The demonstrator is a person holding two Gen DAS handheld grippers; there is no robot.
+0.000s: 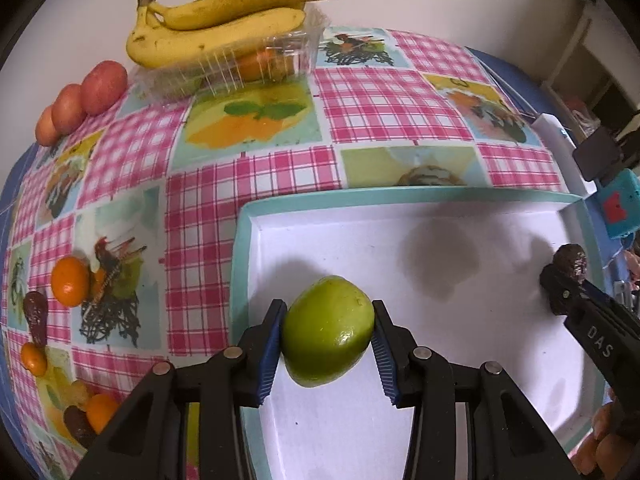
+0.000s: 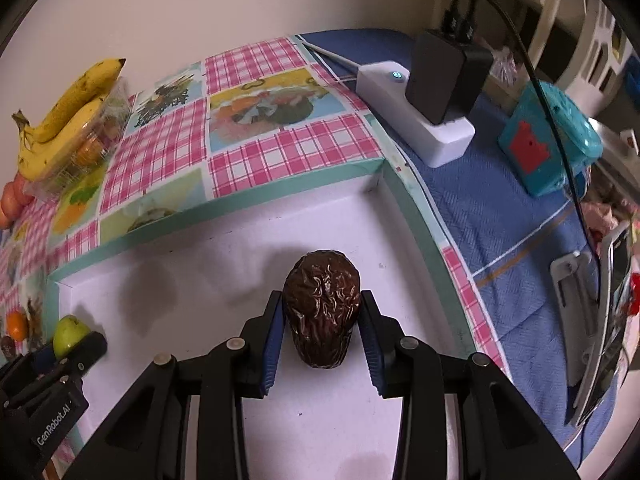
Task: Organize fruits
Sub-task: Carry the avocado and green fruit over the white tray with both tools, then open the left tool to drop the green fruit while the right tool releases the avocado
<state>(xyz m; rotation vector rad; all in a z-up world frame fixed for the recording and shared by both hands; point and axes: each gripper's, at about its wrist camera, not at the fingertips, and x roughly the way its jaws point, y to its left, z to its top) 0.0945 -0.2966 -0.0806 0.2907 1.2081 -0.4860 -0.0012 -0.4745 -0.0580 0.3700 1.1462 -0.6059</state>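
The left gripper (image 1: 328, 344) clamps a green fruit (image 1: 329, 340) over the tray (image 1: 400, 197) near its left edge; the right gripper (image 2: 322, 326) grips a date (image 2: 322, 312) over the tray's right side

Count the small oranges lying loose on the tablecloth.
3: one beside the tray's left rim, one nearer the left edge, one closest to the camera. More orange fruit shows inside the clear container.
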